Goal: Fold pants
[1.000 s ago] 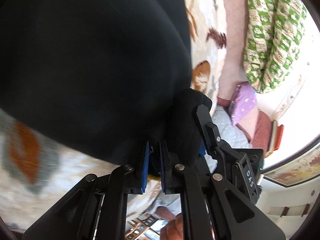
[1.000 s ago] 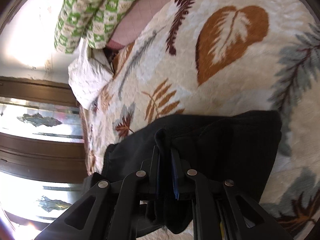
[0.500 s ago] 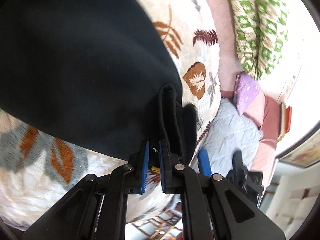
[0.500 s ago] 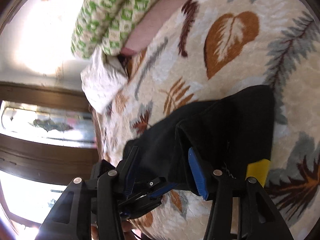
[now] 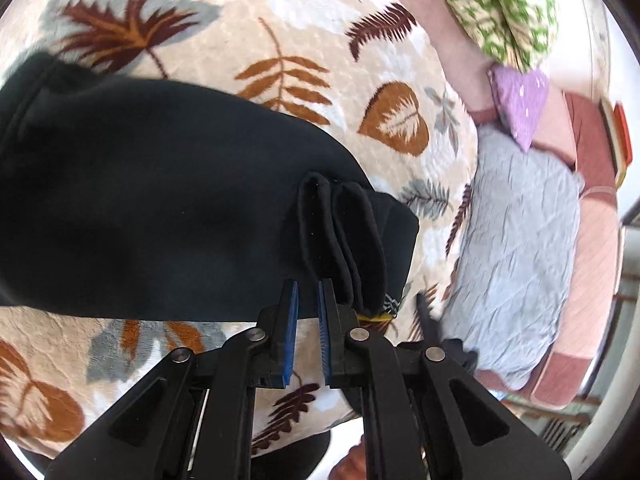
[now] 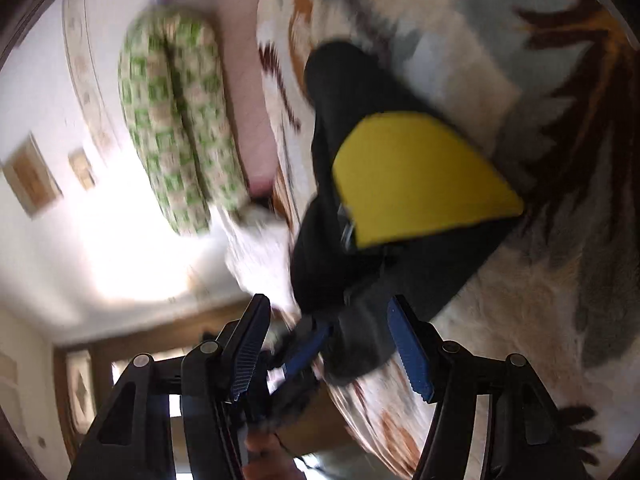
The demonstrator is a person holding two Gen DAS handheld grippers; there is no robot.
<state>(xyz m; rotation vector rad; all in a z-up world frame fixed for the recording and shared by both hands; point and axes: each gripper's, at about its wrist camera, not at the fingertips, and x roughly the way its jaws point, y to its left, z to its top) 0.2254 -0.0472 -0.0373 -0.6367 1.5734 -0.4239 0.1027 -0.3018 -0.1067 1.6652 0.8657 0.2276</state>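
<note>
Left fingers drawn narrow, blue pads nearly together with nothing pinched between them. The black pants lie folded on the leaf-print bedspread just ahead of those tips, the stacked fold edges just right of the right pad. My right fingers are opening, standing wide. The pants bundle, with its yellow patch, sits ahead and partly between the pads; blur hides whether they touch it. Green patterned pillow far left.

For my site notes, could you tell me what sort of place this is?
Most likely a bedroom: black pants lie on a leaf-patterned bedspread, with a green patterned bolster and a purple pillow beyond.
</note>
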